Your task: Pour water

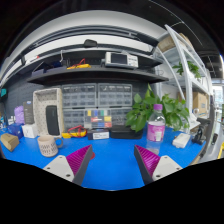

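Bottle upright, prob. beyond tool.

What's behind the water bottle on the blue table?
Behind the water bottle stands a leafy green plant, with a white shelf rack beyond it. The bottle covers the plant's lower part, so its pot cannot be seen. The gripper is open and empty.

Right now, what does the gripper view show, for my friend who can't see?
The open hand-held gripper hovers over a blue table, holding nothing. Beyond its fingers stand a clear water bottle by a green plant, and a mug.
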Tool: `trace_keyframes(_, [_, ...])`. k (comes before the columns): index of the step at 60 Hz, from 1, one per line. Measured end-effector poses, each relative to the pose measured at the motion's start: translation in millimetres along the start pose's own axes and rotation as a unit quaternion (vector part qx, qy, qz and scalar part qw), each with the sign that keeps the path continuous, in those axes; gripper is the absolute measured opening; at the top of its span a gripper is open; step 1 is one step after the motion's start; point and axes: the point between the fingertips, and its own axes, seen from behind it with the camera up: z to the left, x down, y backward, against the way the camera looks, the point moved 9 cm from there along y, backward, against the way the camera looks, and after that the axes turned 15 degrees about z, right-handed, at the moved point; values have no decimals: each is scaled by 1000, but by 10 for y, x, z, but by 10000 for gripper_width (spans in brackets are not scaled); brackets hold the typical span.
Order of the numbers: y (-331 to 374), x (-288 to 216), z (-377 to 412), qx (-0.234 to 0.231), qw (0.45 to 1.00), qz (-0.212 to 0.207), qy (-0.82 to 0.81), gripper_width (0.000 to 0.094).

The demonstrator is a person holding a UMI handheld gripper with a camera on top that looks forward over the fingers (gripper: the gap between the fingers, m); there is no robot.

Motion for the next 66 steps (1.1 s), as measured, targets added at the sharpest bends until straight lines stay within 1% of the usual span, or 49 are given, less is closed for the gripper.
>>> trace_keyframes(8, [-66, 69, -571, 14, 1000, 5, -12, 863])
trace_keyframes(19, [-288, -76, -1169, 23, 999, -23, -28, 850])
trace_keyframes(27, [-576, -223, -1462, 26, 999, -35, -1, 851])
trace_keyframes(36, [-900, -326, -1548, -6, 1000, -29, 11, 847])
trace_keyframes(43, [-1083, -365, -1558, -29, 999, -23, 13, 808])
trace_keyframes(49, [-1175, -372, -1541, -42, 999, -23, 15, 720])
trace_keyframes(50, [-1188, -375, -1541, -43, 999, -24, 16, 677])
trace_keyframes(53, [-1216, -391, -1531, -48, 998, -28, 16, 501])
trace_keyframes(58, [-1225, -372, -1539, -54, 998, -34, 19, 472])
trace_keyframes(62, [-1220, -373, -1539, -56, 998, -34, 24, 379])
trace_keyframes(66, [-1221, -372, -1537, -54, 998, -32, 27, 349])
